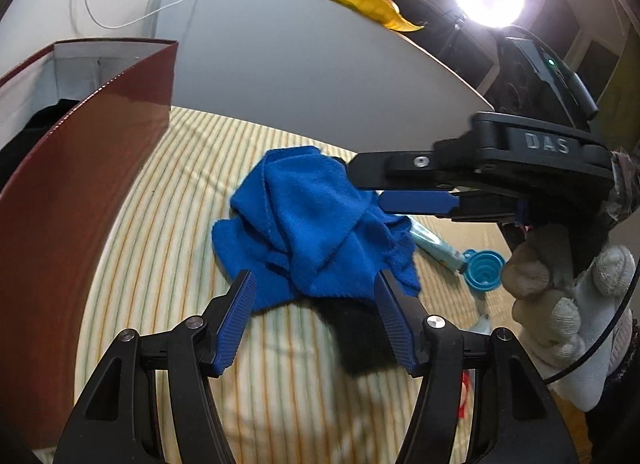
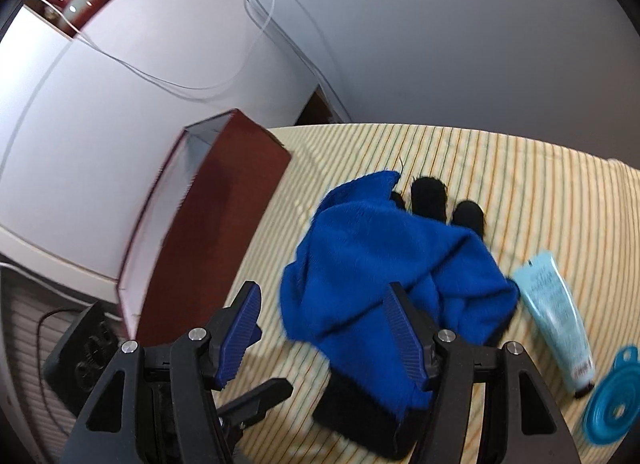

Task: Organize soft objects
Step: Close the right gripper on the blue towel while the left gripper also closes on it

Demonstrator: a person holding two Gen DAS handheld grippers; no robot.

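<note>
A crumpled bright blue fleece cloth (image 1: 312,224) lies in a heap on the striped yellow-and-white tablecloth (image 1: 168,224), near the middle of the covered table. Under it lies a black fuzzy glove (image 2: 428,196); in the right wrist view 3 of its fingertips stick out past the cloth's far edge and its cuff shows at the near edge.

The left gripper (image 1: 316,284) hangs over the near edge of the blue cloth with its 2 blue ribbed pads (image 1: 236,324) set apart, nothing between them, and no contact with the fabric that can be made out. The right gripper (image 2: 324,304), seen in the left wrist view coming in from the right in a grey-gloved hand (image 1: 560,296), also stands with its jaws apart and empty above the cloth; in its own view one pad sits in front of the blue fabric, but whether it touches cannot be told.

A dark red open box with a pale lining (image 2: 208,232) stands on the table to the left of the cloth, near it but apart. To the right of the cloth lie a pale blue squeeze tube (image 2: 556,324) and, just beyond its cap end, a teal collapsible funnel (image 2: 616,404). The tube's upper end lies just beside the cloth's right edge.
</note>
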